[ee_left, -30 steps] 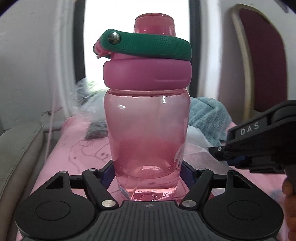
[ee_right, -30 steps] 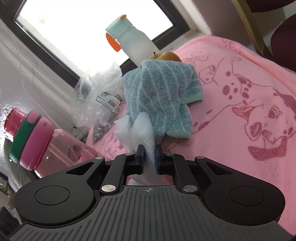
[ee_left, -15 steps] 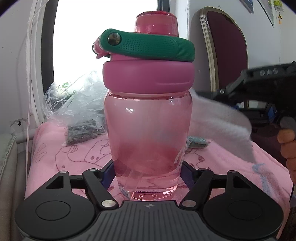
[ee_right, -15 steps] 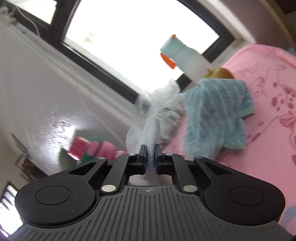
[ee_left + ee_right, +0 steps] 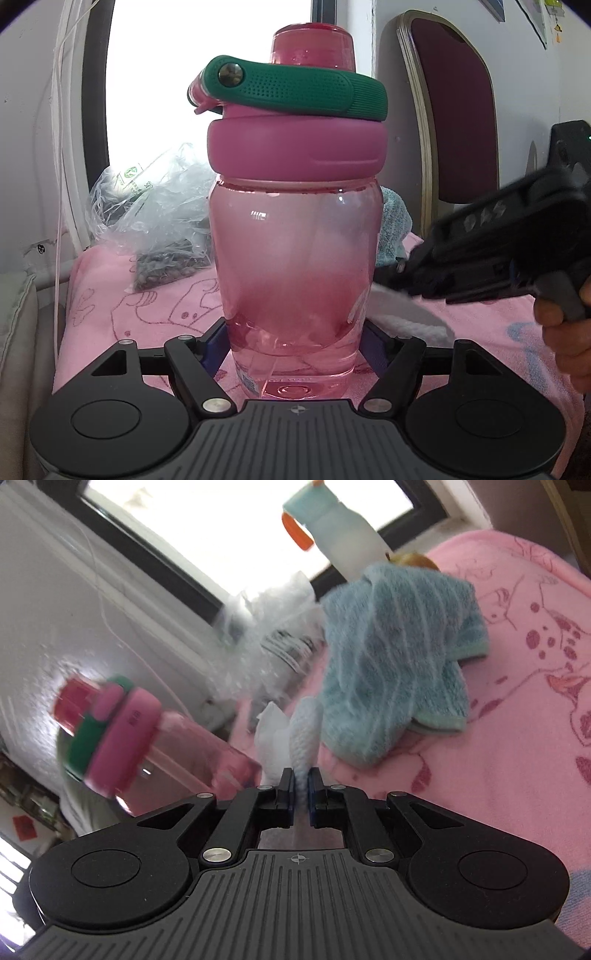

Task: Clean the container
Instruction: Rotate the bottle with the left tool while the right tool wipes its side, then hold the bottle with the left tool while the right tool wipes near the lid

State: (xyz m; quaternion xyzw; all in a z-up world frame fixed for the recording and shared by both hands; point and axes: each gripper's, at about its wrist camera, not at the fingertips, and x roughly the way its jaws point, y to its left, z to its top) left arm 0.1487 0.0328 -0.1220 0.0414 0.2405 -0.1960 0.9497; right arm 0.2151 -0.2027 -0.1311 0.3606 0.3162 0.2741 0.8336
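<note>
The left gripper [image 5: 295, 345] is spread wide, and its two blue-padded fingers [image 5: 214, 345] press against opposite sides of the base of the pink bottle [image 5: 295, 266]. The bottle stands upright directly ahead of the claw and fills the centre of the left wrist view. It carries a magenta screw lid [image 5: 295, 147], a green carry strap [image 5: 295, 88] and a pink cap [image 5: 312, 46].

The right gripper [image 5: 301, 786] is pressed nearly together and pinches a white paper towel [image 5: 304, 734] between its pads; the free end of the towel stands up ahead of the fingertips. In the right wrist view the pink bottle [image 5: 147, 738] lies ahead and to the left of this claw, motion-blurred. In the left wrist view the right gripper [image 5: 491, 254] sits to the right of the bottle, with the white towel [image 5: 410, 314] trailing low beside the bottle base. Whether the towel touches the bottle cannot be determined. A hand [image 5: 569, 332] holds the grip.

Ahead of the right claw: a teal cloth [image 5: 395, 657] on the pink printed blanket [image 5: 517, 701], a clear plastic bag [image 5: 280, 635], and a frosted bottle with an orange tab [image 5: 340, 528].

Legible markings: a green logo on the plastic bag [image 5: 131, 173]; raised lettering on the right gripper body, too blurred to read; a small mark on the magenta lid, not readable.
</note>
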